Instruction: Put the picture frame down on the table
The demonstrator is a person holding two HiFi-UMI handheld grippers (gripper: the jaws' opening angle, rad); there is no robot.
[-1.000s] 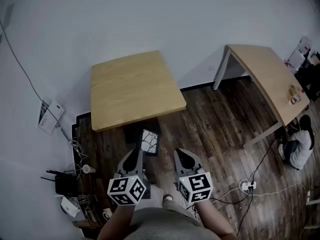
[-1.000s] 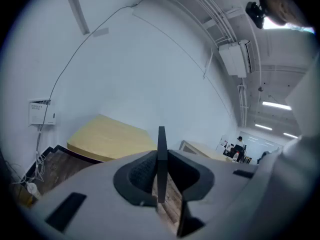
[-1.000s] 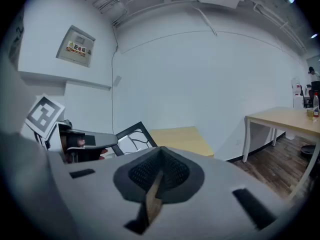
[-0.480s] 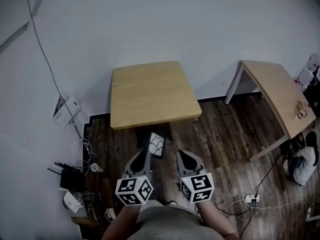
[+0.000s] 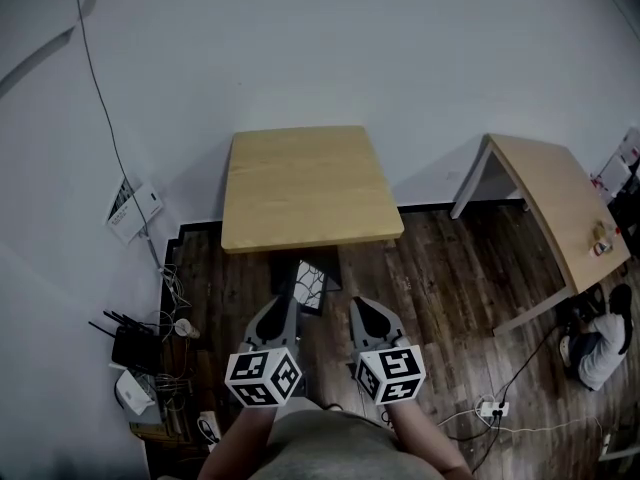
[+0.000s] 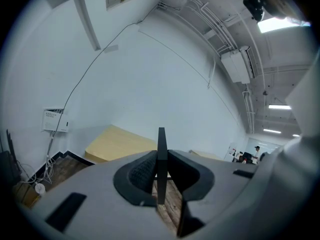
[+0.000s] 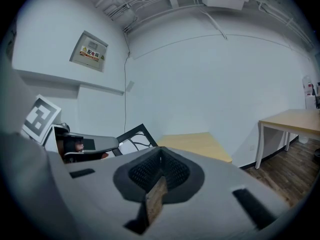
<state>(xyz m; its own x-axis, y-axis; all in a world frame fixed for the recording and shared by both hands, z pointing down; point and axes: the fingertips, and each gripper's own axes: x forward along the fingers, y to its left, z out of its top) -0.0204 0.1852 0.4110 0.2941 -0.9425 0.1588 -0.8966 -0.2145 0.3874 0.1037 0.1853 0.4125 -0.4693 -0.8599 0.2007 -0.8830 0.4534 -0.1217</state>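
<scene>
The picture frame (image 5: 310, 286) is a small dark frame with a branch pattern. My left gripper (image 5: 287, 304) is shut on its lower edge and holds it above the wood floor, just short of the table's near edge. In the left gripper view the frame (image 6: 161, 154) stands edge-on between the jaws. The square light-wood table (image 5: 300, 183) lies straight ahead with a bare top. My right gripper (image 5: 357, 305) hovers beside the left one, shut and holding nothing. From the right gripper view (image 7: 160, 160), the frame (image 7: 134, 135) shows to the left, with the table (image 7: 192, 144) beyond.
A second wooden table (image 5: 560, 208) stands to the right, and a person (image 5: 600, 340) sits on the floor near it. A power strip and cable (image 5: 490, 408) lie at lower right. A router and tangled cables (image 5: 135, 353) sit by the left wall, under a wall box (image 5: 135, 211).
The head view has swung, so the table now sits nearer the centre and a little closer. Both grippers keep their places, the left still holding the frame.
</scene>
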